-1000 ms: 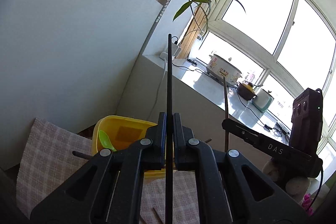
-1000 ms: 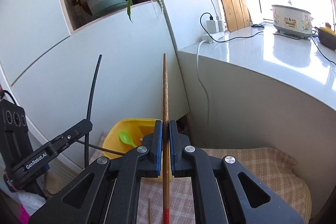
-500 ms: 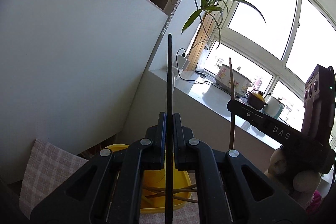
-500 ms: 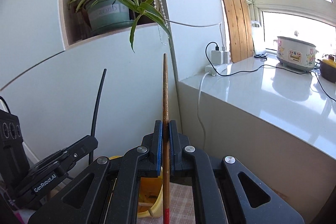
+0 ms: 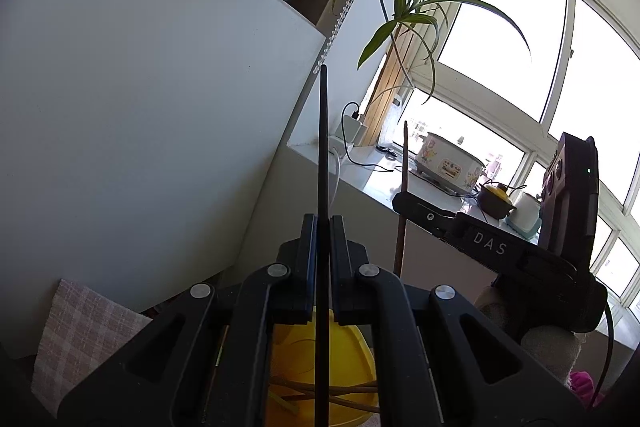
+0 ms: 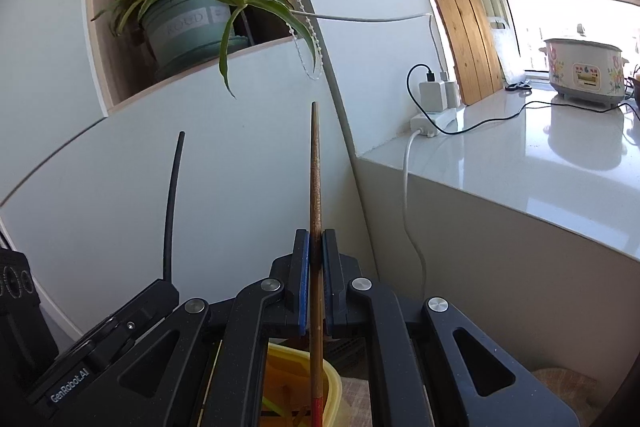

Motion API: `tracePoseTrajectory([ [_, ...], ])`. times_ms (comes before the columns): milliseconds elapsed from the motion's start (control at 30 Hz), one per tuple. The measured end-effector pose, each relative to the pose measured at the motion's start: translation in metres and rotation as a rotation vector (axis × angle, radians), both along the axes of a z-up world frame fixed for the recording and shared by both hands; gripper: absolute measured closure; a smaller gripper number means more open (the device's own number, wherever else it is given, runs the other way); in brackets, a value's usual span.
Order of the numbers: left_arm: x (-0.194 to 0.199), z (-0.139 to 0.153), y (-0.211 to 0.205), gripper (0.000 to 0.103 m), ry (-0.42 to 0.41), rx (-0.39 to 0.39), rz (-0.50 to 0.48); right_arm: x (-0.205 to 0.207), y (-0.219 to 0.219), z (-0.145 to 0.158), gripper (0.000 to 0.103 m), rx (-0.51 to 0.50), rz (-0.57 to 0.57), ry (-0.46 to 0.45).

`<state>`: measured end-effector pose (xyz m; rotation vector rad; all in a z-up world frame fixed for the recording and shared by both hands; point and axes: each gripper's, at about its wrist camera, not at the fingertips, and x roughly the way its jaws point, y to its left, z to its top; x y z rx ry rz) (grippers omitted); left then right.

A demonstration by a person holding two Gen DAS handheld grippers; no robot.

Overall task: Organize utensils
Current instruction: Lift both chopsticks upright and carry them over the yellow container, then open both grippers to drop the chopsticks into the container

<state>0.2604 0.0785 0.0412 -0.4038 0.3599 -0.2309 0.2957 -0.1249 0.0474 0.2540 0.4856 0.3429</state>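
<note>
My left gripper (image 5: 322, 227) is shut on a black chopstick (image 5: 322, 147) that points upward. My right gripper (image 6: 315, 243) is shut on a brown wooden chopstick (image 6: 315, 179) with a red lower end, also upright. Both are held above a yellow plastic container (image 5: 332, 363), which also shows in the right wrist view (image 6: 332, 387) and holds several wooden chopsticks. The right gripper with its brown chopstick (image 5: 402, 195) shows at the right of the left wrist view. The left gripper with its black chopstick (image 6: 172, 203) shows at the left of the right wrist view.
A checked cloth (image 5: 80, 327) covers the table under the container. A white cabinet wall (image 5: 140, 147) stands behind, with a potted plant (image 6: 188, 23) in a niche. A white counter (image 6: 540, 163) at the right carries a rice cooker (image 6: 584, 71), chargers and cables.
Both grippers have tilted upward with their chopsticks. The yellow container has slid down to the bottom edge of both views and the plant and window fill more of the view.
</note>
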Motion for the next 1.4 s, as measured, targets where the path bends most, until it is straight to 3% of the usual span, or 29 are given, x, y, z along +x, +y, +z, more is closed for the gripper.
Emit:
tracePoseTrajectory([
  [233, 0.006, -0.009, 0.001, 0.099, 0.014, -0.004, -0.010, 0.007, 0.001, -0.011, 0.098, 0.050, 0.033, 0.021],
  [600, 0.007, -0.008, 0.007, 0.099, -0.006, -0.020, 0.016, -0.009, 0.011, -0.017, 0.099, -0.037, 0.055, 0.011],
  [800, 0.003, -0.006, 0.005, 0.099, -0.048, 0.021, 0.071, -0.013, 0.010, -0.019, 0.099, -0.038, 0.059, 0.022],
  [1233, 0.002, -0.009, 0.009, 0.099, -0.076, -0.009, 0.097, -0.022, 0.010, -0.020, 0.099, -0.063, 0.060, 0.027],
  [1400, 0.003, -0.016, 0.005, 0.099, -0.031, 0.007, 0.070, -0.025, 0.010, -0.019, 0.098, -0.069, 0.064, 0.029],
])
